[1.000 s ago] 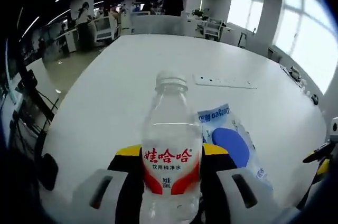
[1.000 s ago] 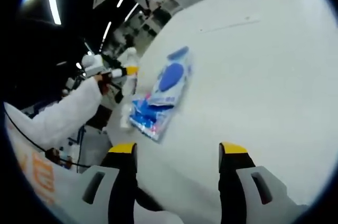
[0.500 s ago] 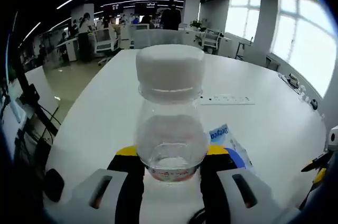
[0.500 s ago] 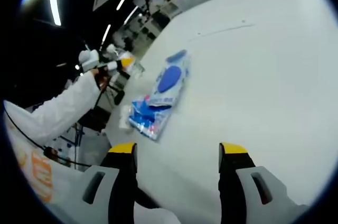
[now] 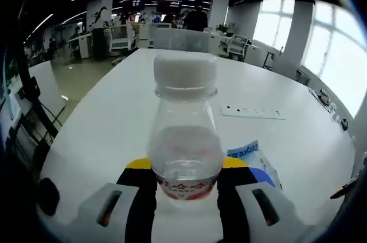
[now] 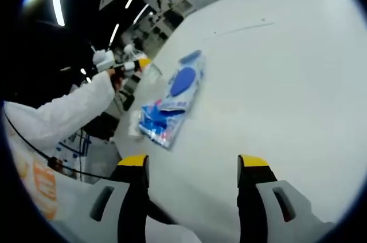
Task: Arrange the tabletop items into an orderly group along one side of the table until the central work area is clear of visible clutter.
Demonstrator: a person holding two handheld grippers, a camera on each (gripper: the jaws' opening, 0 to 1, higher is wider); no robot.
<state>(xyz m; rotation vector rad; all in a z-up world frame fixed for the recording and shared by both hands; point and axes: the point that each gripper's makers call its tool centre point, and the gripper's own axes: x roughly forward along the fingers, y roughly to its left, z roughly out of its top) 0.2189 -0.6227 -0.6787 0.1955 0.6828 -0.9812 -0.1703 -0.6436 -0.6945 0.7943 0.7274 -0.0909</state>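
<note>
Left gripper (image 5: pixel 184 175): jaws closed against the lower body of a clear water bottle (image 5: pixel 184 140), one yellow-tipped jaw on each side. Bottle tilted toward the camera, white cap (image 5: pixel 184 71) uppermost, held above the near part of the white table (image 5: pixel 132 111). Red band of label at the grip line; characters too distorted to read. Also seen in the right gripper view, small and far left (image 6: pixel 137 65), at the end of a white sleeve (image 6: pixel 63 117), with the bottle (image 6: pixel 150 71) faint beside the yellow tips.

Right gripper (image 6: pixel 192 165): jaws standing well apart, nothing between them, nothing touched; table surface (image 6: pixel 275 82) beyond.

Blue and white packet (image 6: pixel 172 105) lying flat on the table near its edge, well ahead of the right jaws. Same packet (image 5: pixel 255 160) partly hidden behind the bottle in the left gripper view; blue print along its top edge, not legible with certainty.

White power strip (image 5: pixel 252 113) flat on the table beyond the packet, apart from it.
</note>
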